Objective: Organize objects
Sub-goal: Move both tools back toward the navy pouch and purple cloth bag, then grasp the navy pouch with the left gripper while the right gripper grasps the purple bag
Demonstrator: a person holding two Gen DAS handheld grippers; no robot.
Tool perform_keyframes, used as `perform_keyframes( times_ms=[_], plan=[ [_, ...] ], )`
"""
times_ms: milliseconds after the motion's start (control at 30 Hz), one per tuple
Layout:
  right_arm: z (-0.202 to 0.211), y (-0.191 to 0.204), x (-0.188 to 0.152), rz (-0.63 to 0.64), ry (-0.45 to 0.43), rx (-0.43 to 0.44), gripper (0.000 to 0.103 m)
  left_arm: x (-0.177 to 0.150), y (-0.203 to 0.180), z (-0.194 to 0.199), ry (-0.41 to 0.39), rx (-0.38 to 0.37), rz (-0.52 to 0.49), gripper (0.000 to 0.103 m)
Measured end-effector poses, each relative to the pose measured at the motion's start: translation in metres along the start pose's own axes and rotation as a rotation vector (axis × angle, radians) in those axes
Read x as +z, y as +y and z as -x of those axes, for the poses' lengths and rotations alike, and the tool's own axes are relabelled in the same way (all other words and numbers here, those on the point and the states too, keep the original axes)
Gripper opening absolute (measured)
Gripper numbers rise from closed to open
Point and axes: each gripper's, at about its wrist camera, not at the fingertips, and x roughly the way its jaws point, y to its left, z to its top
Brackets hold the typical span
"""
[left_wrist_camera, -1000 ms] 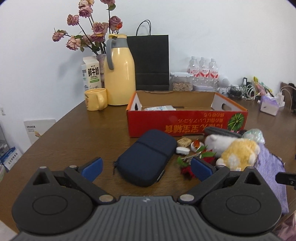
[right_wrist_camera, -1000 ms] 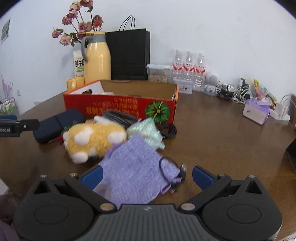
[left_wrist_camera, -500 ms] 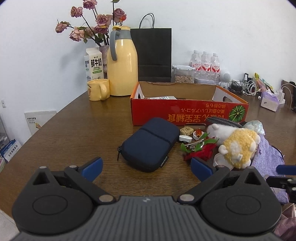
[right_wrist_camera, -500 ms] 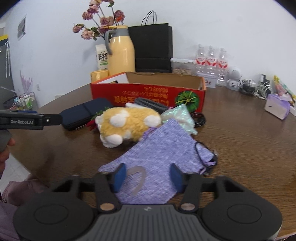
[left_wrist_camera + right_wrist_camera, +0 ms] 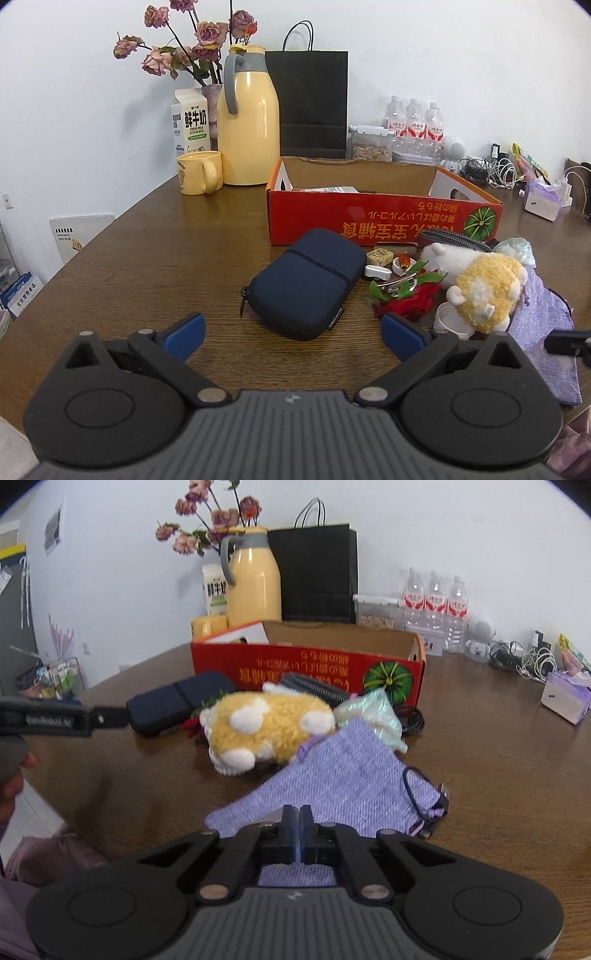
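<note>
A woven lilac cloth pouch [image 5: 343, 786] lies flat on the brown wood-grain table [image 5: 498, 760], its near edge caught between the blue pads of the right claw [image 5: 298, 814], which has just closed and is now pinched together on the fabric. A thin dark cord loop [image 5: 415, 786] rests on the pouch's right corner. On its far edge lies one fuzzy yellow-and-white plush toy [image 5: 266, 727], rounded and soft, and beside that a crinkly iridescent bag [image 5: 373, 716]. One navy zip case [image 5: 306, 284], a rounded rectangle with a fabric shell, sits to the left of the plush, directly ahead of the left claw [image 5: 291, 330], whose jaws stand wide apart with nothing between them, just short of the case. Between case and plush are a red artificial flower with green leaves [image 5: 406, 295] and a few small items too little to make out. Behind them stands one open red cardboard box [image 5: 384, 225] with a watermelon print. Farther back are one smooth yellow jug [image 5: 247, 122], one yellow mug [image 5: 199, 173], one milk carton [image 5: 190, 122], one black paper bag [image 5: 314, 107] and three plastic water bottles [image 5: 415, 123].
</note>
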Motion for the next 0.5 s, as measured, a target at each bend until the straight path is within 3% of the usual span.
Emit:
perform_keyframes(
  times_ms=[500],
  plan=[
    [0.007, -0.025, 0.049, 0.033, -0.145, -0.067, 0.001, 0.03, -0.012, -0.052, 0.044, 0.019, -0.115, 0.103]
  ],
)
